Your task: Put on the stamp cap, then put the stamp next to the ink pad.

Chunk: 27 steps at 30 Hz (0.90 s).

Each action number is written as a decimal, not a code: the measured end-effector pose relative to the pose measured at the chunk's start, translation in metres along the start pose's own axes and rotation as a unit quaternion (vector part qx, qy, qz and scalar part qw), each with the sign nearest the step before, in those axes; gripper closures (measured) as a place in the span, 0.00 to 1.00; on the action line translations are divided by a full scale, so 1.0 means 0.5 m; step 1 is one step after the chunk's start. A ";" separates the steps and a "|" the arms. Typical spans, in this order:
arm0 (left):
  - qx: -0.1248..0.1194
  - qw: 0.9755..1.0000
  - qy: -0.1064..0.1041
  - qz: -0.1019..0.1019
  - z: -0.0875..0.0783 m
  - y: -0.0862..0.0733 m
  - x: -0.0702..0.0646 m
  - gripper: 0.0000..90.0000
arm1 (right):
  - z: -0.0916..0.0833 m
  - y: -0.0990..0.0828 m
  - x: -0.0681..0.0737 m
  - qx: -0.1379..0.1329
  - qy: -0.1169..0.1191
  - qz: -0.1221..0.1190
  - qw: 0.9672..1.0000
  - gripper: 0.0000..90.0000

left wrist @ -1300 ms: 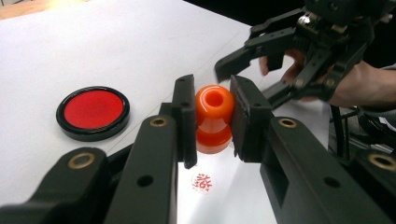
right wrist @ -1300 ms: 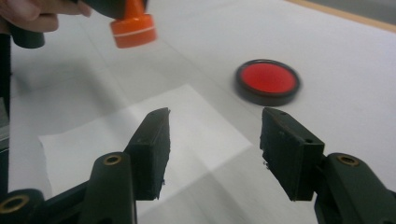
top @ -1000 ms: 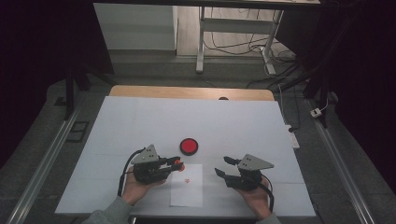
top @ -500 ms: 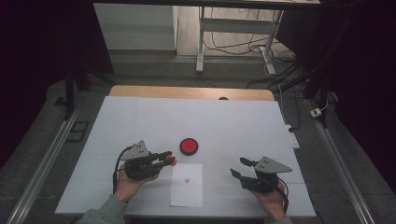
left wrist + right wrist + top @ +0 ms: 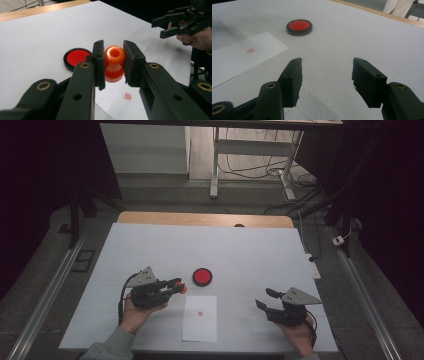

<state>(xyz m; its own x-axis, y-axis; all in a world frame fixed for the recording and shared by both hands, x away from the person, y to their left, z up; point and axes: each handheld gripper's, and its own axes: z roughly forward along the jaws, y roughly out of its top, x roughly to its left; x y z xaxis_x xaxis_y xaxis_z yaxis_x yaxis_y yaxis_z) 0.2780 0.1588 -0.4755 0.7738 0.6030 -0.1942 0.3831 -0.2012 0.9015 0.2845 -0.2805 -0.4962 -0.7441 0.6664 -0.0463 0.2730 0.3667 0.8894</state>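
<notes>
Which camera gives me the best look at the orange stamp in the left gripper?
The left gripper view: the orange stamp sits close up, clamped between the left gripper's jaws, above the paper. In the high view the stamp is a small orange spot at the jaw tips.

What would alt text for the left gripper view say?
Two black tongs clamp an orange stamp above a white table. A red ink pad sits left of it, a paper with a red mark lies below.

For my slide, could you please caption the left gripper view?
Left gripper clamps an orange stamp above stamped paper, beside the red ink pad.
</notes>
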 end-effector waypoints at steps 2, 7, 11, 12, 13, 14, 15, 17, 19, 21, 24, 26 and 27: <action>0.002 1.000 0.004 0.003 -0.001 0.001 0.001 0.81 | -0.002 0.000 -0.001 -0.003 -0.002 0.002 1.000 0.45; 0.010 1.000 0.014 0.007 0.001 -0.001 0.010 0.81 | 0.002 -0.002 -0.004 0.001 -0.003 0.003 1.000 0.45; 0.013 1.000 0.018 0.004 0.006 -0.002 0.016 0.81 | 0.006 -0.002 -0.004 0.002 -0.001 0.002 1.000 0.45; 0.014 1.000 0.019 0.004 0.006 -0.002 0.017 0.81 | 0.007 -0.002 -0.003 0.003 0.000 0.003 1.000 0.45; 0.016 1.000 0.021 0.005 0.007 -0.002 0.018 0.81 | 0.008 -0.003 -0.003 0.005 0.002 0.002 1.000 0.45; 0.017 1.000 0.022 0.004 0.008 -0.002 0.019 0.81 | 0.009 -0.003 -0.002 0.005 0.002 0.002 1.000 0.45; 0.017 1.000 0.022 0.003 0.009 -0.002 0.020 0.81 | 0.009 -0.003 -0.001 0.006 0.004 0.000 1.000 0.45; 0.019 1.000 0.025 0.001 0.013 -0.001 0.025 0.81 | 0.011 -0.003 0.001 0.006 0.005 -0.004 1.000 0.46; 0.022 0.999 0.028 -0.003 0.019 -0.001 0.032 0.81 | 0.011 -0.002 0.002 0.006 0.006 -0.004 1.000 0.46; 0.026 0.999 0.029 -0.005 0.025 0.001 0.038 0.81 | 0.011 -0.002 0.002 0.008 0.007 -0.005 1.000 0.46; 0.027 0.999 0.037 -0.006 0.032 0.006 0.042 0.81 | 0.012 -0.003 0.001 0.007 0.006 -0.003 1.000 0.46; 0.026 0.999 0.039 -0.006 0.035 0.009 0.044 0.81 | 0.012 -0.003 0.000 0.007 0.005 -0.002 1.000 0.46; 0.027 0.999 0.041 -0.008 0.037 0.009 0.045 0.81 | 0.012 -0.003 0.000 0.007 0.005 -0.001 1.000 0.46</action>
<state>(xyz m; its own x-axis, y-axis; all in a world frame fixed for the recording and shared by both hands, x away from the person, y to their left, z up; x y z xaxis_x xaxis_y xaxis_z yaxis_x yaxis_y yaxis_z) 0.3067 0.1572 -0.4829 0.7241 0.6675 -0.1735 0.4228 -0.2308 0.8763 0.2877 -0.2773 -0.5003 -0.7508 0.6590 -0.0444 0.2792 0.3776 0.8829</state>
